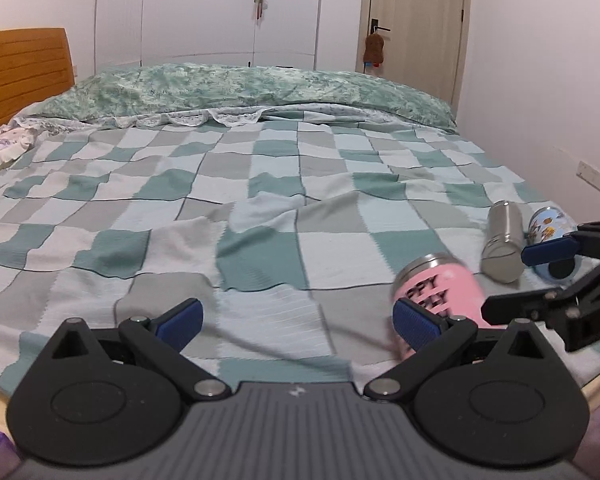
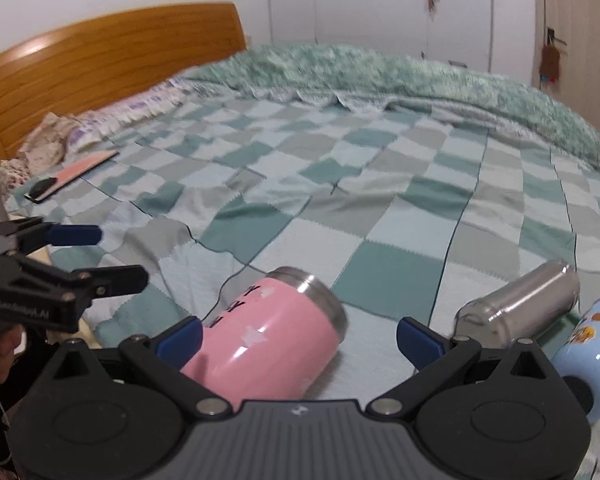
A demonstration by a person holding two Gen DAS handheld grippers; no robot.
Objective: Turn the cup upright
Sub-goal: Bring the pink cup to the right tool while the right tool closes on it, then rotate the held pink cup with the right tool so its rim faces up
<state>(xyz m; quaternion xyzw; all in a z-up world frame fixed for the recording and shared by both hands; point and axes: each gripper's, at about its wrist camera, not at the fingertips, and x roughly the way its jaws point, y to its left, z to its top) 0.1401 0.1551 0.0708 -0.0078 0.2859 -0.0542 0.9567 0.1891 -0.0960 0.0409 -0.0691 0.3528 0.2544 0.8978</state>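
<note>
- We are working over a bed in a bedroom, covered with a green-and-grey checked blanket that lies soft and creased, with white wardrobes and a door behind it.
- The pink cup lies on its side near the front edge of the blanket, steel rim pointing away from us and to the right, base toward the right gripper.
- Just beyond it on the right lie a steel bottle and a light-blue printed cup, also on their sides; the task does not say which cup is meant, but we take the pink one as nearest.
- Our right gripper stands with its jaws spread wide, holding nothing; the pink cup lies between its fingers, close by the left pad.
- Our left gripper is likewise spread wide and empty, with the pink cup just behind its right finger.
- We judge the cup a stiff, insulated metal tumbler, moderately heavy, with a glossy and probably slippery coat.
- We would pinch across the painted body near its middle, since the soft bedding may let it roll or tip once stood up.
</note>
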